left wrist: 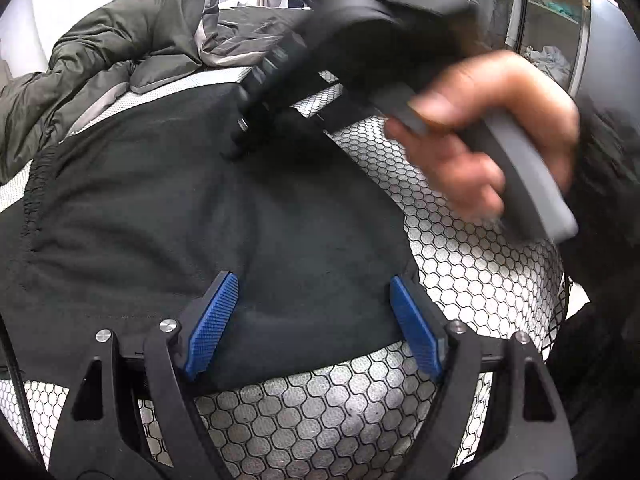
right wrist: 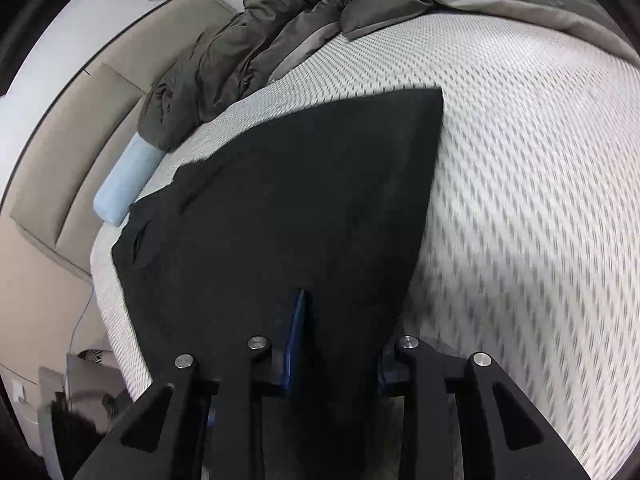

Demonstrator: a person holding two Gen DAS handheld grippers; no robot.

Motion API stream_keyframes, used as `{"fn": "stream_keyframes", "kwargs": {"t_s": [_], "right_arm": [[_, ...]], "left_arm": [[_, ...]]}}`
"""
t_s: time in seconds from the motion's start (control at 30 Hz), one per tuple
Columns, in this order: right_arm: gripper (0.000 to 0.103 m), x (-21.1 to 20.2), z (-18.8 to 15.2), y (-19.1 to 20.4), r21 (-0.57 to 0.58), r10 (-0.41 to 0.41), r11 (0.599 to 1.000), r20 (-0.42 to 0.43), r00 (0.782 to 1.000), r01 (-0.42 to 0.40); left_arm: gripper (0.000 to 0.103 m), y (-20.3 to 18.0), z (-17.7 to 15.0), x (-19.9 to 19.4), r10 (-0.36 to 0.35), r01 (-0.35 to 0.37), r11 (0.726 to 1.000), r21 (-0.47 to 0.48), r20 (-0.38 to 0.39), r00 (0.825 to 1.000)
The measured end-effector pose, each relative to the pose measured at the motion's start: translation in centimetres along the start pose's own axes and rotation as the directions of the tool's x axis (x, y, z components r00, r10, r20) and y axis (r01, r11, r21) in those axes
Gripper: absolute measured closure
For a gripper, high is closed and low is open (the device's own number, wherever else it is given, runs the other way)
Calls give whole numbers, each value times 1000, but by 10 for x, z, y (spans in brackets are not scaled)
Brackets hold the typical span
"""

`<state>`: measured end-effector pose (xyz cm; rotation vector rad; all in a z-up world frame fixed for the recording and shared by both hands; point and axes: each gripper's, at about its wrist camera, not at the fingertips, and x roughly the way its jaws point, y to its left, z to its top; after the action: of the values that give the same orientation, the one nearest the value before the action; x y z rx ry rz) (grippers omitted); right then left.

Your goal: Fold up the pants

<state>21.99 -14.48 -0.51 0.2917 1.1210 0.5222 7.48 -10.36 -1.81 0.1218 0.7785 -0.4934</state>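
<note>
Broadly: bed surface (left wrist: 472, 264), pale cover with a honeycomb print, bearing all else; a padded olive jacket (left wrist: 100, 64) heaped at its far side, apart from the work. Item: pants (left wrist: 200, 216), black, matte, fleecy knit, lying flat on the cover, gathered waistband (left wrist: 30, 200) toward the left in the left wrist view; the right wrist view shows a straight edge ending in a square corner (right wrist: 438, 94). Handling, as judged: light, limp, no stiffness, likely to sag and crease when lifted; not fragile; nap should grip ribbed pads well. Best taken at a hem, corner or the waistband, where layers are thick, pinching every layer. Left gripper (left wrist: 316, 320): blue pads wide apart, straddling cloth near its close edge, nothing pinched. Right gripper (right wrist: 340, 340): held in a person's hand (left wrist: 492, 136), blurred; jaws narrowly apart over dark fabric, and whether they pinch it cannot be told.
</note>
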Motion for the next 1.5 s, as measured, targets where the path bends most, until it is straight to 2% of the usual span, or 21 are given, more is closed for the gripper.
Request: {"fn": "stream_keyframes", "kwargs": {"t_s": [0.13, 0.43, 0.53, 0.63, 0.7, 0.77, 0.83, 0.93, 0.97, 1.03, 1.13, 1.23, 1.27, 1.3, 1.37, 1.4, 1.43, 1.5], "right_arm": [[76, 8, 40, -12, 13, -2, 1000, 11, 1000, 2], [76, 40, 117, -32, 22, -77, 997, 59, 995, 75], [76, 44, 126, -28, -4, -117, 993, 76, 990, 117], [73, 33, 130, -27, 22, -120, 993, 85, 989, 119], [69, 10, 124, -31, 65, -103, 993, 123, 987, 96], [60, -22, 107, -35, 83, -73, 995, 182, 981, 58], [51, -55, 78, -39, 96, -36, 995, 228, 973, 15], [46, -81, 26, -48, 140, -5, 990, 244, 970, -30], [43, -83, 10, -53, 158, 19, 986, 243, 970, -59], [42, -79, -23, -61, 198, 71, 973, 239, 968, -120], [42, -48, -42, -50, 231, 85, 965, 164, 983, -122], [42, -36, -38, -44, 197, 138, 965, 173, 975, -172], [43, -30, -34, -44, 205, 171, 957, 165, 971, -203], [45, -26, -32, -43, 205, 203, 950, 161, 966, -234], [70, -19, -32, -39, 192, 225, 949, 135, 965, -249], [77, -15, -31, -36, 187, 213, 954, 121, 969, -233], [89, -12, -29, -34, 177, 202, 959, 112, 973, -220], [92, -10, -25, -34, 175, 202, 960, 109, 973, -218]], "left_arm": [[27, 4, 0, 2, -14, 14, 1000, -7, -10, 1000], [27, 7, 0, 3, -27, 27, 1000, -8, -11, 1000], [25, 7, 1, 4, -27, 27, 1000, -6, -8, 1000], [21, 7, 0, 1, -42, 42, 999, -11, 14, 999], [21, 12, 0, -2, -69, 70, 997, -30, 27, 997], [21, 17, 3, -7, -113, 115, 991, -67, 39, 993], [21, 25, 5, -15, -187, 192, 975, -111, 52, 981], [21, 39, 7, -34, -243, 255, 954, -156, 94, 965], [21, 45, 6, -43, -238, 256, 953, -164, 121, 964], [21, 60, 4, -59, -195, 225, 959, -175, 172, 966], [20, 96, 7, -77, -100, 157, 956, -250, 228, 968], [20, 139, 4, -85, -19, 122, 914, -388, 258, 966], [20, 155, 1, -87, 7, 113, 889, -444, 260, 966], [20, 167, -2, -87, 27, 105, 867, -487, 256, 966], [21, 182, -8, -88, 48, 93, 836, -540, 240, 969], [21, 186, -9, -88, 53, 89, 828, -554, 234, 971], [21, 190, -11, -88, 60, 83, 822, -563, 231, 971], [21, 190, -13, -88, 70, 70, 827, -558, 226, 972]]}}
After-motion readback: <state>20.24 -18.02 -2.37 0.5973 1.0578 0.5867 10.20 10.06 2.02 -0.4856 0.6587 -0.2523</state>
